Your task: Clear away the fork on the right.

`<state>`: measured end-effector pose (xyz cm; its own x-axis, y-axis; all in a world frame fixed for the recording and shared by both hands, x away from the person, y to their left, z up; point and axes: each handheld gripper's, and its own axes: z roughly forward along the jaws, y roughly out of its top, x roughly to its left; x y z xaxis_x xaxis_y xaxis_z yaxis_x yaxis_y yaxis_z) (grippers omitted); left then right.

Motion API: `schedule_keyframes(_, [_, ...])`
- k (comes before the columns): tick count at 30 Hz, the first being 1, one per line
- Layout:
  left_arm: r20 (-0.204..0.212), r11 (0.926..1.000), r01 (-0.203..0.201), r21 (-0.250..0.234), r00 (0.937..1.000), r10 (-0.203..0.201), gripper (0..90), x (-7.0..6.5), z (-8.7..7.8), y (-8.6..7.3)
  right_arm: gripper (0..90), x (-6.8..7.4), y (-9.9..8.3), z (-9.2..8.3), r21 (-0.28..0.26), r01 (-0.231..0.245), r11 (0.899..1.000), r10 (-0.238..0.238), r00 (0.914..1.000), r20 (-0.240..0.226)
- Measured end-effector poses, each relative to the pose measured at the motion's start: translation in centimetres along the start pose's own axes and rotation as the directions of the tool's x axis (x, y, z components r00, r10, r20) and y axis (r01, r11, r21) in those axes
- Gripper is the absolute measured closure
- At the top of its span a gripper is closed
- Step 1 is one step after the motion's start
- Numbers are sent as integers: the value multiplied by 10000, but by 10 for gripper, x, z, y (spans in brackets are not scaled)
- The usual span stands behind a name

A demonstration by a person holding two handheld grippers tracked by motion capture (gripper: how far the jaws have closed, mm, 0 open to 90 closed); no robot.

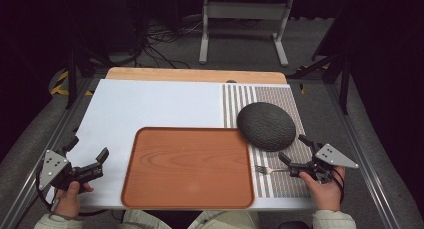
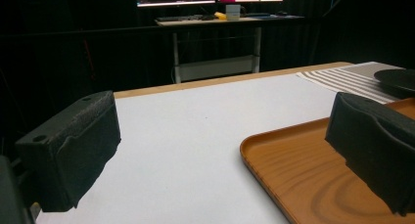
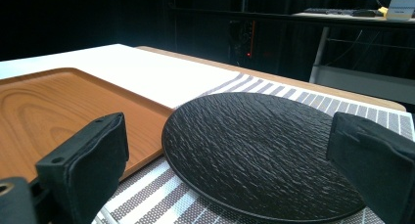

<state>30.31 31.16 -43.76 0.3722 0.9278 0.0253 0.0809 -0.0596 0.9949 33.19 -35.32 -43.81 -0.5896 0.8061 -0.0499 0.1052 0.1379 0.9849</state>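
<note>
Wooden tray [image 1: 189, 167] sat at lower centre of the high view on the white table [image 1: 150, 106]. Black textured plate [image 1: 265, 125] lay right of centre on the striped placemat [image 1: 280, 181], its edge just beside the tray's upper right corner. A fork [image 1: 267, 169] lay on the mat below the plate. Left gripper [image 1: 89, 156], lower left, jaws wide, held nothing. Right gripper [image 1: 294, 151], lower right, jaws wide around empty space, near the fork's handle.
</note>
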Motion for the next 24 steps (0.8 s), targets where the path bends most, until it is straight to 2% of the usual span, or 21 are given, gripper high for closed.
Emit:
schedule_keyframes(12, [-43, 10000, 10, -92, 10000, -11, 3, 0, -1, 1, 26, 0, 3, -1, -99, -146, 9998, 144, 9998, -162])
schedule_keyframes(19, [-53, 9999, -9, -144, 10000, 8, 3, -1, -1, 1, 25, -3, 20, 5, -172, -167, 9997, 160, 9992, -379])
schedule_keyframes(24, [104, 9999, -103, -136, 9999, 104, 3, -2, -1, 1, 23, -4, 30, 12, 133, 61, 9999, -52, 9975, -708])
